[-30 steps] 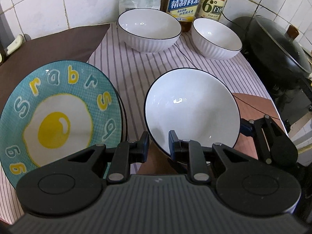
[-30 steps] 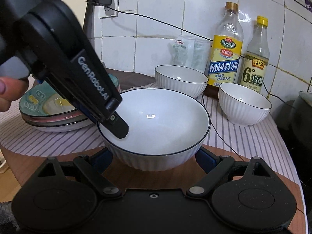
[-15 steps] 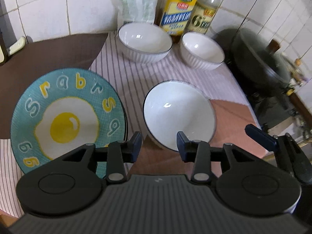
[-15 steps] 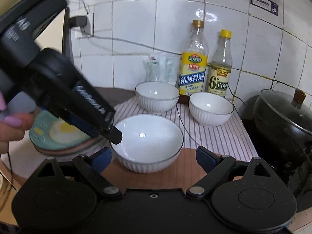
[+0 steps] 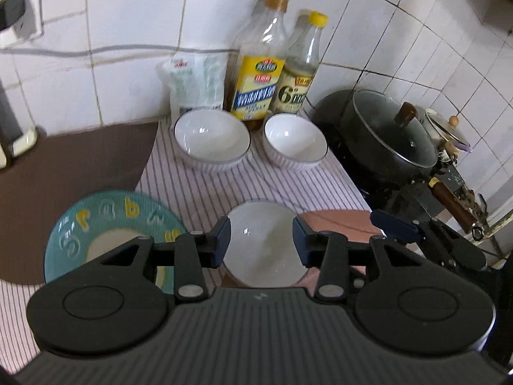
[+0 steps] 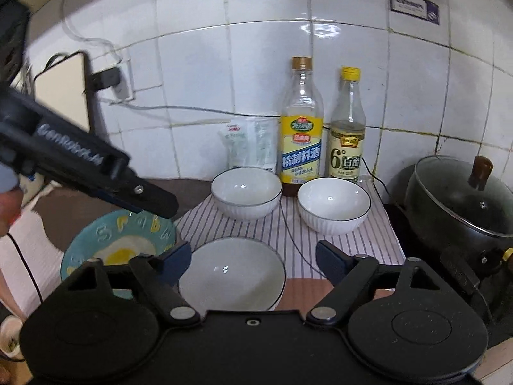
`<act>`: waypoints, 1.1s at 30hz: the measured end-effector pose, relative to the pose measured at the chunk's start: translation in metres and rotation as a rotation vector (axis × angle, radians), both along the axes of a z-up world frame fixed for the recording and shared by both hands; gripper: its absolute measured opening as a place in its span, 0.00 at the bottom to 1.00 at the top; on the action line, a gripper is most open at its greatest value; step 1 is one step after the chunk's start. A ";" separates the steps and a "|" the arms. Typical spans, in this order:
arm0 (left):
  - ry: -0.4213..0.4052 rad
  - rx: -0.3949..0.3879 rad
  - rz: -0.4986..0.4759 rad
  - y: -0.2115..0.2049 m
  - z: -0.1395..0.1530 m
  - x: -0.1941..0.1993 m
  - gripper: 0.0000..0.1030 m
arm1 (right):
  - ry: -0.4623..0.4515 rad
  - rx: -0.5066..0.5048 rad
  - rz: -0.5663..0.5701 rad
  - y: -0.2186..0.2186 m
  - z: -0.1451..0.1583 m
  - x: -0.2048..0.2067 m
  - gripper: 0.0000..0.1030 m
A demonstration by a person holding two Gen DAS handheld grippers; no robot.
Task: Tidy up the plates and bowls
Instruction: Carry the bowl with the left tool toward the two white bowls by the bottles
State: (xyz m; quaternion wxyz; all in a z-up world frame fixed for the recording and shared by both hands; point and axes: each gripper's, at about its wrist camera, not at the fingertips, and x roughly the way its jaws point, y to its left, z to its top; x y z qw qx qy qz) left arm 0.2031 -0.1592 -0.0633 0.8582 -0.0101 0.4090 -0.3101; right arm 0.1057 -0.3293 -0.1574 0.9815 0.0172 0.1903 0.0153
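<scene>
A white bowl with a dark rim [image 5: 261, 247] [image 6: 231, 277] sits at the counter's front on a wooden board. A stack of plates topped by a teal fried-egg plate [image 5: 112, 224] [image 6: 123, 240] lies to its left. Two more white bowls stand at the back, a larger one [image 5: 211, 139] [image 6: 246, 192] and a smaller one [image 5: 295, 141] [image 6: 333, 203]. My left gripper [image 5: 261, 240] is open and empty, raised above the near bowl. My right gripper [image 6: 253, 261] is open and empty, also above and behind that bowl. The left gripper's body shows in the right wrist view [image 6: 96, 176].
Two bottles [image 6: 301, 141] [image 6: 346, 142] and a plastic bag [image 6: 248, 147] stand against the tiled wall. A black lidded pot [image 5: 388, 138] [image 6: 461, 199] sits on the stove at right. A striped cloth [image 5: 198, 189] covers the counter; a brown mat [image 5: 64, 166] lies at left.
Both grippers have pulled up and back from the near bowl, which now looks smaller. The left gripper's jaws have opened wider. The bowl stays on the board.
</scene>
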 end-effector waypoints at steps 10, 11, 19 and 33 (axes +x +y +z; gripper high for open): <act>0.029 -0.048 -0.062 -0.044 -0.018 0.052 0.45 | 0.041 0.242 -0.127 -0.066 -0.009 0.062 0.65; 0.031 -0.054 -0.060 -0.049 -0.022 0.057 0.45 | 0.047 0.261 -0.146 -0.072 -0.012 0.069 0.65; 0.065 -0.099 0.007 -0.079 -0.048 0.101 0.42 | 0.066 0.308 -0.242 -0.097 -0.033 0.114 0.52; 0.189 -0.066 0.126 -0.124 -0.091 0.138 0.38 | 0.082 0.329 -0.350 -0.119 -0.043 0.156 0.45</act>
